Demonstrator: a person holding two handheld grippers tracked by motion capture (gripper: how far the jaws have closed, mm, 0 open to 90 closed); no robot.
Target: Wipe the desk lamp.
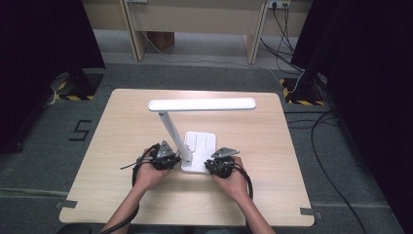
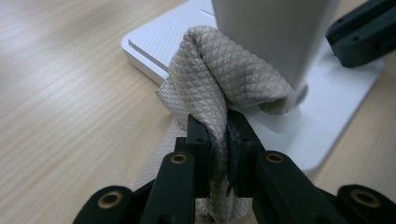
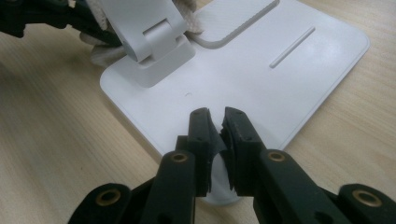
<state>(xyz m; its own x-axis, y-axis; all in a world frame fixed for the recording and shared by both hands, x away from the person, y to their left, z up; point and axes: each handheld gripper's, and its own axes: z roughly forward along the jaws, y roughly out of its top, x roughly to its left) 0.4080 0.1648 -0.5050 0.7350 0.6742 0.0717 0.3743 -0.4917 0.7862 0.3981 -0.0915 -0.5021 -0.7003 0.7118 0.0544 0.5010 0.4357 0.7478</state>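
Observation:
A white desk lamp (image 1: 202, 104) stands on the table, its flat base (image 1: 199, 146) toward the near side. My left gripper (image 2: 218, 126) is shut on a beige quilted cloth (image 2: 219, 74), which is bunched against the foot of the lamp's arm (image 2: 275, 32). In the high view the left gripper (image 1: 170, 161) sits at the base's left near corner. My right gripper (image 3: 216, 116) has its jaws drawn almost together, tips over the near edge of the base (image 3: 261, 70), with nothing between them. The right gripper (image 1: 216, 165) is at the base's right near corner.
The lamp's long head reaches over the middle of the wooden table (image 1: 122, 126). The hinge block (image 3: 154, 42) rises from the base beside the cloth (image 3: 100, 53). Desk legs and cables lie on the floor beyond the table.

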